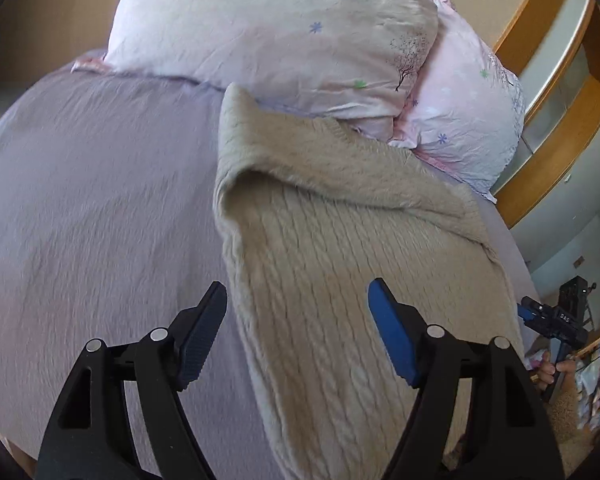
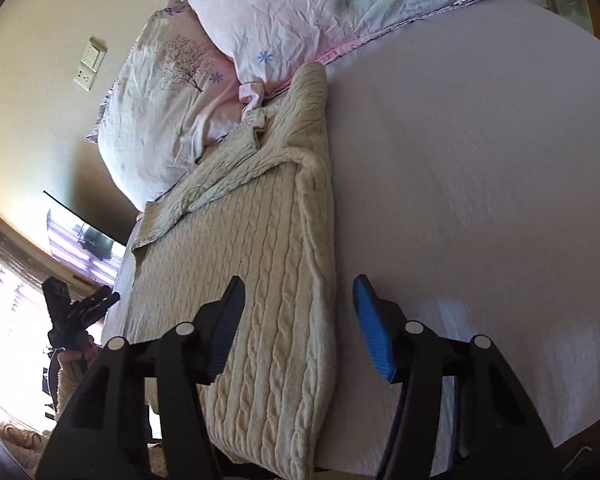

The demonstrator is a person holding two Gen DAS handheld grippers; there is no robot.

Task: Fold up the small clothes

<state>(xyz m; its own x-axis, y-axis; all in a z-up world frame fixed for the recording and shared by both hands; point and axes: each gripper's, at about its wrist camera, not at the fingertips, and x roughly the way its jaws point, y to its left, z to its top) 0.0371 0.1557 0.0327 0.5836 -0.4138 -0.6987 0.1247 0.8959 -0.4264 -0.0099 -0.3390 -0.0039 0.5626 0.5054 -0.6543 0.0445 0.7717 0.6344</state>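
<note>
A beige cable-knit sweater (image 1: 340, 248) lies flat on the lilac bedsheet (image 1: 100, 200), with a sleeve folded across its top. My left gripper (image 1: 298, 300) is open and empty, hovering over the sweater's left edge near its lower end. In the right wrist view the sweater (image 2: 252, 264) runs from the pillows toward the bed's near edge. My right gripper (image 2: 300, 296) is open and empty above the sweater's right edge. Each gripper shows small in the other's view: the right one (image 1: 548, 320) and the left one (image 2: 80, 304).
Two pink floral pillows (image 1: 284, 36) (image 2: 300, 12) lie at the head of the bed, touching the sweater's top. A wooden frame (image 1: 556, 92) stands to the right. A wall socket (image 2: 90, 64) and a bright window (image 2: 4, 320) are on the left.
</note>
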